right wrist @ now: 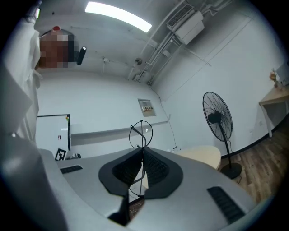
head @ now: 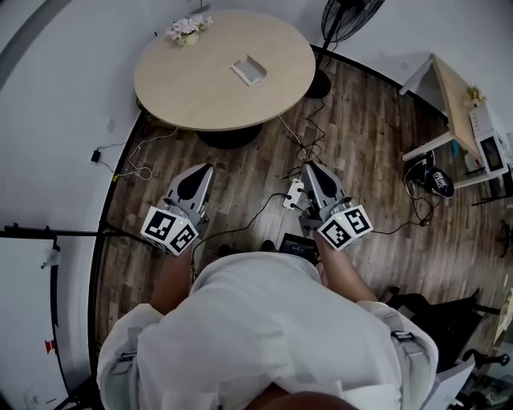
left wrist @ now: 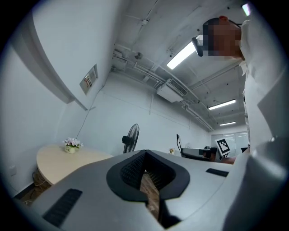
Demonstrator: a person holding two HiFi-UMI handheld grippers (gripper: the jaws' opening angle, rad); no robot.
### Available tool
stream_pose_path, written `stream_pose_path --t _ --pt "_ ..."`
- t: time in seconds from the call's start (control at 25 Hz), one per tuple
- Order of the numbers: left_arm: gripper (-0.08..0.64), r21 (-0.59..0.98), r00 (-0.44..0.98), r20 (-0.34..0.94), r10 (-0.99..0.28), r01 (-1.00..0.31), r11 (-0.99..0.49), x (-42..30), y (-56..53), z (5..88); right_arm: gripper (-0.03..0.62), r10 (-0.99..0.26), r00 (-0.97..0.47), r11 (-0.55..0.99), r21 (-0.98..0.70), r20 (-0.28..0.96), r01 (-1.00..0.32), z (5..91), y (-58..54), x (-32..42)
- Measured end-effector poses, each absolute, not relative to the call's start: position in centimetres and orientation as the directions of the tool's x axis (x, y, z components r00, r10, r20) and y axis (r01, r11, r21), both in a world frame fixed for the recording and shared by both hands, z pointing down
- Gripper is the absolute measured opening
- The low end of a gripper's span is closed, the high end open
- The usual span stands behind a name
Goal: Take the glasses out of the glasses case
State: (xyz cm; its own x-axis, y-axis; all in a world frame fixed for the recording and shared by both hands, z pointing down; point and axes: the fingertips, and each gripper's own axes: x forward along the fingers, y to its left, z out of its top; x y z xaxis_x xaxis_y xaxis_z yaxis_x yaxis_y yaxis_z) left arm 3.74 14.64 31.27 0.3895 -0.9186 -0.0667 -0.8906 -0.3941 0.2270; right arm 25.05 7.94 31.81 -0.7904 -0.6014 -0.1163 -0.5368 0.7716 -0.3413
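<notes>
From the head view there are two claws, one round bench (head: 210, 90), one glasses case (head: 249, 70), one pot of flowers (head: 187, 30) and one standing fan (head: 349, 18). The case lies alone near the middle of the bench, well apart from the flowers at the far rim. The person stands back from the bench with both forearms bent forward at waist height. The left claw (head: 207, 168) and the right claw (head: 309, 166) are side by side over the wooden floor (head: 365, 136), both pointing towards the bench and well short of it. The glasses are too small to make out from here.

In the left gripper view, the left claw (left wrist: 145, 155) is clenched with its tips meeting and nothing between them. Beyond it are the bench (left wrist: 56, 161), the one flower pot (left wrist: 71, 144) and the fan (left wrist: 130, 137).

In the right gripper view, the right claw (right wrist: 142, 152) is clenched on one pair of thin wire glasses (right wrist: 142, 134). One round rim stands up above the tips and the wire runs down between the pads. The glasses are out of the case, held in the air. The fan (right wrist: 217, 119) stands to the right and the bench (right wrist: 201, 155) is behind the claw.
</notes>
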Motion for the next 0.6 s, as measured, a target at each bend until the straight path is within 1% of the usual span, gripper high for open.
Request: stream_pose_path --t 0.12,0.28,0.44,0.6 --pt "0.012 0.236 0.368 -0.028 -0.930 -0.901 -0.364 3.2 14.8 32.0 0.029 -0.602 -0.792 0.784 -0.261 -0.102 -0.563 32.1 8.2 24.2" --pt "0.012 0.235 0.319 -0.014 -0.948 -0.920 -0.313 2.3 14.6 32.2 0.029 -0.605 -0.793 0.790 -0.176 -0.069 -0.587 32.5 7.8 24.0" --pt "0.009 0.201 0.293 -0.004 -0.956 -0.936 -0.288 2.0 13.5 31.9 0.029 -0.602 -0.794 0.796 -0.140 -0.080 -0.589 32.4 6.5 24.2" --pt "0.005 0.220 0.313 -0.009 -0.950 -0.926 -0.307 3.8 13.0 33.0 0.029 -0.592 -0.803 0.805 -0.108 -0.071 -0.584 33.1 6.5 25.4"
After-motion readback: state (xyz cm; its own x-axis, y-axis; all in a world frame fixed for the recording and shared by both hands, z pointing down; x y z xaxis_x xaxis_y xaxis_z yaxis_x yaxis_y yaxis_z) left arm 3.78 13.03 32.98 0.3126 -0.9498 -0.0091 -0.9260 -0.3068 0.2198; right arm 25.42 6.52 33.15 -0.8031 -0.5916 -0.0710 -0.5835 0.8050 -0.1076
